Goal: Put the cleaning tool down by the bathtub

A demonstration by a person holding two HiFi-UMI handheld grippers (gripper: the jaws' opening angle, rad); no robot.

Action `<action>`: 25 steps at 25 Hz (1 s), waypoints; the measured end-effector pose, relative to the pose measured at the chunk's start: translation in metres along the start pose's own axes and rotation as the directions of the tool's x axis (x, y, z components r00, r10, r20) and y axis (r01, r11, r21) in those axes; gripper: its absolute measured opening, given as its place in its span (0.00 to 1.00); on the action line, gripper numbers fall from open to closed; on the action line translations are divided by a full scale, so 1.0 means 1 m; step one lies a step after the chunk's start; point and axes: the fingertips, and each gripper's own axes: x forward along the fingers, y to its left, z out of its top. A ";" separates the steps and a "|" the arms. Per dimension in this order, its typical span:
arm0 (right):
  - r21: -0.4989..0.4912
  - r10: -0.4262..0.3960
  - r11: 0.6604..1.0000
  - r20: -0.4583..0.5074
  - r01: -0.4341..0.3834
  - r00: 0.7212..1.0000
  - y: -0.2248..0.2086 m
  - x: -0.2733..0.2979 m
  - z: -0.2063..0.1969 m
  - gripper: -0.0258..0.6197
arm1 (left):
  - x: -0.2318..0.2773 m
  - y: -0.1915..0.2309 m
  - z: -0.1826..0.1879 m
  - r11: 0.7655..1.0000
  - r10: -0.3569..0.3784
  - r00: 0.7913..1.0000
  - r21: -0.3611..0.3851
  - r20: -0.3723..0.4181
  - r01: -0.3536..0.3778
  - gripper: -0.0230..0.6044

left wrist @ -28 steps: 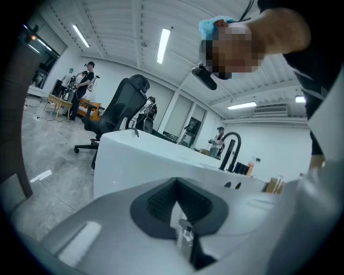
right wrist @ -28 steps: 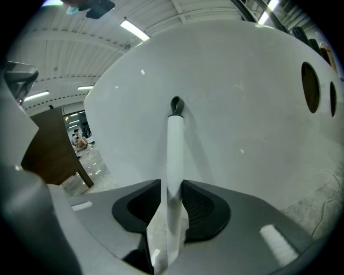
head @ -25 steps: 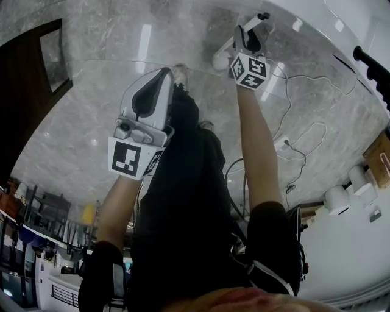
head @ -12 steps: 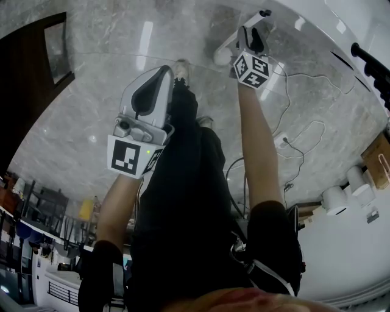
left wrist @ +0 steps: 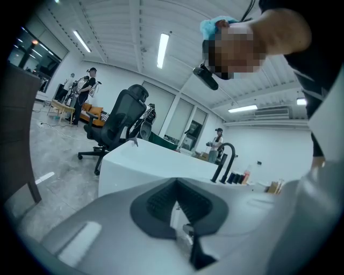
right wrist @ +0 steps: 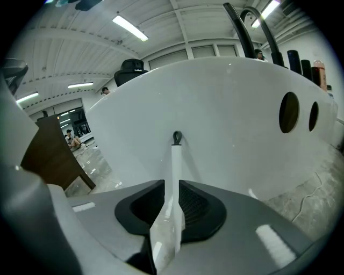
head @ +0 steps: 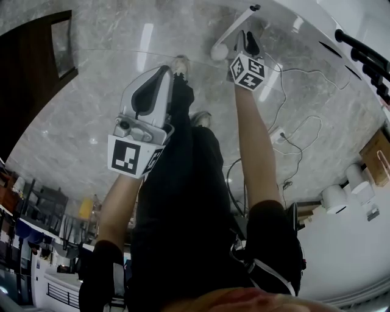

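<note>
Cleaning tool (head: 231,28): a thin white stick with a dark loop at its tip and a round white head. In the head view it lies near the top of the frame, right of centre, on the grey marble floor (head: 109,109). Its loop end reaches the white bathtub (head: 304,18) that fills the upper right corner. In the right gripper view the stick (right wrist: 175,177) rises through the middle of the frame, and its loop shows against the tub wall (right wrist: 226,107).

The right gripper (right wrist: 172,185) has the stick in the gap between its jaws. The jaws have just been closing but stand slack, and a strip of floor shows beside the stick, so nothing is clamped. In the head view this gripper (head: 247,38) sits just beside the tool at the top of the frame.

The left gripper (head: 166,72) hangs left of centre, well apart from the tool. In its own view (left wrist: 176,182) its jaws are drawn together with nothing between them.

Two dark round holes (right wrist: 289,111) mark the tub wall at the right of the right gripper view, and a black tap (right wrist: 242,27) arches above the rim. White cables (head: 298,131) trail over the floor at the right of the head view.
</note>
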 end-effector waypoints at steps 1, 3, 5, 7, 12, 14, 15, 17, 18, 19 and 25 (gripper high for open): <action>0.000 -0.004 1.000 -0.006 0.004 1.000 0.000 -0.006 0.001 0.16 | -0.002 -0.004 0.004 1.000 -0.001 1.000 0.001 0.003 0.001 0.05; -0.001 -0.009 1.000 -0.016 0.009 1.000 0.001 -0.016 0.003 0.11 | -0.006 -0.012 0.011 1.000 -0.003 1.000 0.002 0.008 0.003 0.05; -0.005 -0.008 1.000 -0.024 0.007 1.000 0.003 -0.025 0.004 0.09 | -0.012 -0.019 0.017 1.000 -0.003 1.000 0.003 0.014 0.003 0.05; -0.012 -0.002 1.000 -0.034 0.002 0.999 0.008 -0.035 0.005 0.07 | -0.019 -0.025 0.022 1.000 -0.001 1.000 0.004 0.019 0.001 0.05; -0.001 -0.007 1.000 -0.044 0.007 0.999 0.016 -0.063 0.008 0.04 | -0.039 -0.044 0.033 1.000 0.004 1.000 0.004 0.026 -0.005 0.05; 0.013 -0.011 1.000 -0.055 0.012 0.998 0.019 -0.078 0.007 0.04 | -0.049 -0.052 0.038 1.000 0.006 1.000 0.004 0.029 -0.006 0.05; 0.019 -0.014 1.000 -0.061 0.015 0.998 0.021 -0.085 0.006 0.04 | -0.054 -0.056 0.041 1.000 0.007 1.000 0.004 0.030 -0.007 0.05; 0.031 -0.019 0.999 -0.070 0.021 0.997 0.026 -0.101 0.005 0.04 | -0.064 -0.063 0.046 1.000 0.008 0.999 0.003 0.032 -0.008 0.05; 0.038 -0.021 0.999 -0.072 0.024 0.997 0.028 -0.109 0.006 0.04 | -0.068 -0.066 0.049 1.000 0.009 0.999 0.003 0.033 -0.009 0.05; 0.045 -0.022 0.999 -0.073 0.026 0.997 0.030 -0.117 0.008 0.04 | -0.072 -0.070 0.051 1.000 0.009 0.999 0.003 0.036 -0.009 0.05; 0.079 -0.037 0.996 -0.062 0.041 0.997 0.025 -0.177 0.029 0.04 | -0.092 -0.106 0.074 1.000 0.003 0.998 0.009 0.058 -0.004 0.05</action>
